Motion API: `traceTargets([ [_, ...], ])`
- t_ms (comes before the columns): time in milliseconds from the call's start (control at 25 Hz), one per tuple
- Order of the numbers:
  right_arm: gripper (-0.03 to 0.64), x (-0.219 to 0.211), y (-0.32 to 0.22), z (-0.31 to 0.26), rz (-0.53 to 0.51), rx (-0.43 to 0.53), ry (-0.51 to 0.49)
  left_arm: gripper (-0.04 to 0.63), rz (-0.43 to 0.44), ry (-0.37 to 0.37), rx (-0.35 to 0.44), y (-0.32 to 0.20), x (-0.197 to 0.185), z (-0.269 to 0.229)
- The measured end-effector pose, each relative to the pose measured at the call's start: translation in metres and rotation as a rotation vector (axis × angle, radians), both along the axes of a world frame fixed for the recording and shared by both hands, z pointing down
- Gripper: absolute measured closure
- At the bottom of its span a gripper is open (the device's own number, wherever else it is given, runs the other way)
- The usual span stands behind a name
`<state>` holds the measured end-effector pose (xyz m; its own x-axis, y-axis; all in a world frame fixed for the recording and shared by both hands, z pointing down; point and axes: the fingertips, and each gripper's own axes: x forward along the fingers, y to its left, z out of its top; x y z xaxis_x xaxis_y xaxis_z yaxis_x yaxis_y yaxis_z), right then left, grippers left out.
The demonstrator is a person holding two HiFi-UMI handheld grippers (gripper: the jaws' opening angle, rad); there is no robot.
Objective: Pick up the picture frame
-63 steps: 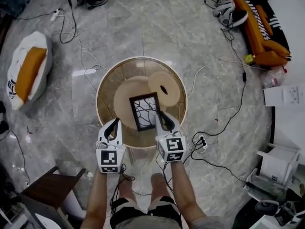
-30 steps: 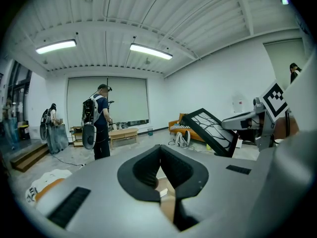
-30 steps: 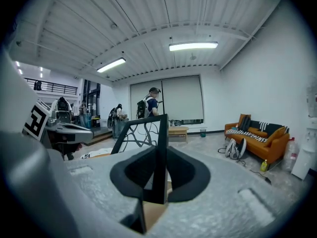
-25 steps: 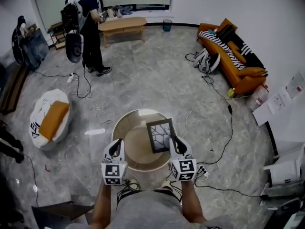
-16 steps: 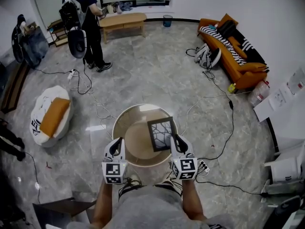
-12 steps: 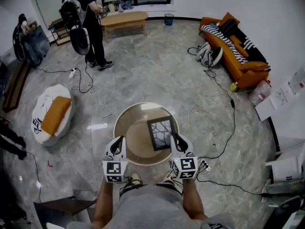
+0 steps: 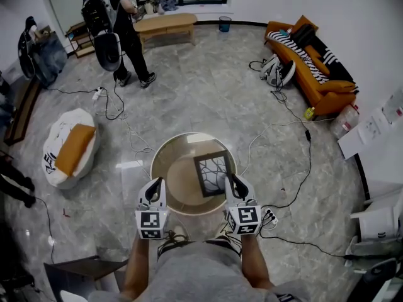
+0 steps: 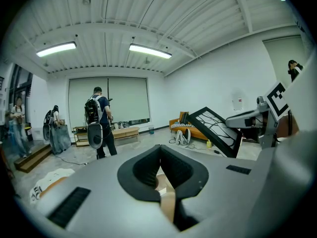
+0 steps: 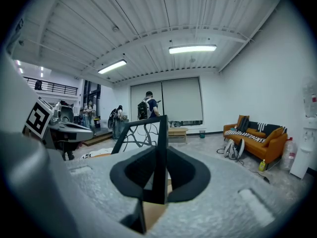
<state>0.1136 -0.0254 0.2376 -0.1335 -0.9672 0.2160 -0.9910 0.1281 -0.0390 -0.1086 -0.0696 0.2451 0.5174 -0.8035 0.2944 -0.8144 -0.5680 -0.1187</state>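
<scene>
The picture frame (image 7: 213, 173) is black with a branch pattern. It hangs tilted above the round tan table (image 7: 165, 158), with its right edge pinched in my right gripper (image 7: 230, 182). In the right gripper view the frame (image 9: 141, 130) stands edge-on between the dark pads, and my right gripper (image 9: 159, 157) is shut on it. My left gripper (image 7: 153, 189) hovers at the table's near left rim, apart from the frame. Its pads meet with nothing between them in the left gripper view (image 8: 159, 155), where the frame (image 8: 218, 130) shows at the right.
A person with a backpack (image 7: 116, 17) stands at the back left near a wooden bench (image 7: 165, 24). An orange sofa (image 7: 315, 61) lines the right wall. A white and orange cushion (image 7: 68, 148) lies at the left. Cables and a power strip (image 7: 267, 218) cross the marble floor.
The frame lay flat on the table earlier; now it is held tilted above it by the right gripper. Both grippers drifted slightly. The person at the back has stepped to the right.
</scene>
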Motion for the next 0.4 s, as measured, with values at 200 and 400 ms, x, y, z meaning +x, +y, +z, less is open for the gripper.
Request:
traceTargets([
  [200, 0.552, -0.008, -0.014, -0.005, -0.004, 0.0, 0.002, 0.577, 0.005, -0.011, -0.004, -0.014, -0.004, -0.002],
  [400, 0.552, -0.003, 0.003, 0.0, -0.009, -0.001, -0.001, 0.577, 0.011, -0.01, -0.004, 0.004, 0.005, 0.003],
])
